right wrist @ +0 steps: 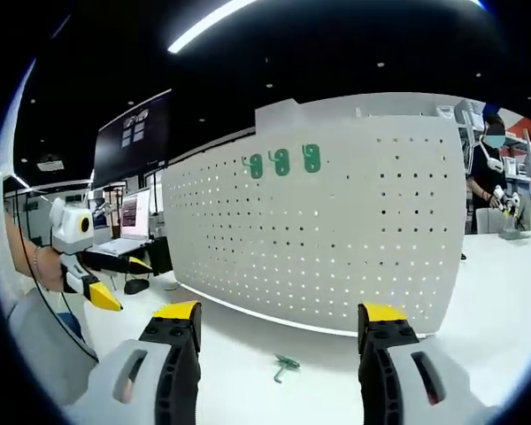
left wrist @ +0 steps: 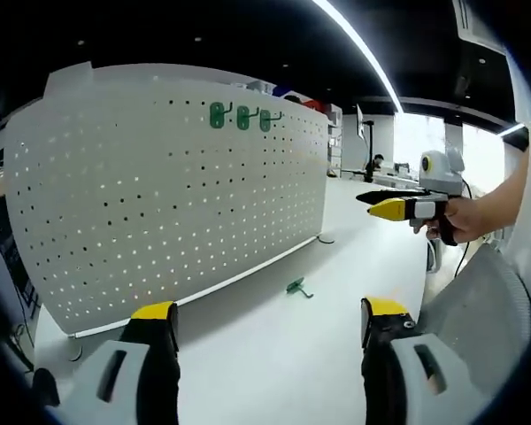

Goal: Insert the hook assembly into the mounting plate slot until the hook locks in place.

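Observation:
A white perforated mounting plate (left wrist: 159, 204) (right wrist: 336, 230) stands upright on the white table. Three green hooks (left wrist: 243, 118) (right wrist: 281, 161) hang in a row near its top edge. One loose green hook assembly (left wrist: 296, 287) (right wrist: 286, 365) lies on the table in front of the plate. My left gripper (left wrist: 270, 312) is open and empty, a good way short of the loose hook. My right gripper (right wrist: 279, 312) is open too, just above and before the hook. In the left gripper view the right gripper (left wrist: 385, 206) hovers at the right, held by a hand. The left gripper (right wrist: 106, 297) shows at the left of the right gripper view.
The white table (left wrist: 274, 354) (right wrist: 248, 354) stretches along the plate's foot. Monitors (right wrist: 133, 212) stand behind the plate's left end. People (right wrist: 491, 168) are at a far bench on the right. A grey chair back (left wrist: 478, 310) is close at the right.

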Tool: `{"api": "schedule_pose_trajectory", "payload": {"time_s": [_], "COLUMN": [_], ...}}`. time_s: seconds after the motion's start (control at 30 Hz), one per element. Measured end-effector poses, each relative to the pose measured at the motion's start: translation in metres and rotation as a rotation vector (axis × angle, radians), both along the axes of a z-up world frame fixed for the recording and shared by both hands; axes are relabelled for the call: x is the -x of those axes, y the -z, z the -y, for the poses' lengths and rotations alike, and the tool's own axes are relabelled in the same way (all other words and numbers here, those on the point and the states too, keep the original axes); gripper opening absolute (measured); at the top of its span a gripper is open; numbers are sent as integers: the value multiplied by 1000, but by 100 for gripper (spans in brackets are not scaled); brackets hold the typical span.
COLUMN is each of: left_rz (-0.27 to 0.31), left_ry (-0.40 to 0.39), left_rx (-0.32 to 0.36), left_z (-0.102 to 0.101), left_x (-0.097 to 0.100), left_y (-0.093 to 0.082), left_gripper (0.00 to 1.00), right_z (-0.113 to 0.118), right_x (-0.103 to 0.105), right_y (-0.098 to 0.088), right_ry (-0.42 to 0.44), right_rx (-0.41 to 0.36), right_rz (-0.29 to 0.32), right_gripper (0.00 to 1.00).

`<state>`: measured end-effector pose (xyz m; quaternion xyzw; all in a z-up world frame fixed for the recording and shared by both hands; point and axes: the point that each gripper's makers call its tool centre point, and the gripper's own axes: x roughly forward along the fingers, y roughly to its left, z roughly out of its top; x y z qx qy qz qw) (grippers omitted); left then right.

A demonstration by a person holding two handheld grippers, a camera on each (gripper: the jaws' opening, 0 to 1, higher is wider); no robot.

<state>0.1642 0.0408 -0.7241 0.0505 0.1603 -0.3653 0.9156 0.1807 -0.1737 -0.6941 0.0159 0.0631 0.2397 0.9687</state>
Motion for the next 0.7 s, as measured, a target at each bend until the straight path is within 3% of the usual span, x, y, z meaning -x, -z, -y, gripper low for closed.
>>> {"api": "schedule_pose_trajectory", "payload": {"time_s": [0.47,0.7], "left_rz": [-17,-22], "left_ry": [-11,-6], "left_rx": [-1,-4], "left_z": [-7,-7], "left_x": [5,7], "left_y": [7,9], "left_gripper": [87,87], "right_z": [4,2], "right_x": [19,21], "right_y": [16,15], "right_ry": [0,-13], "right_rx": [-3,9], "right_rz": [-43,-44], "right_gripper": [70,69]}}
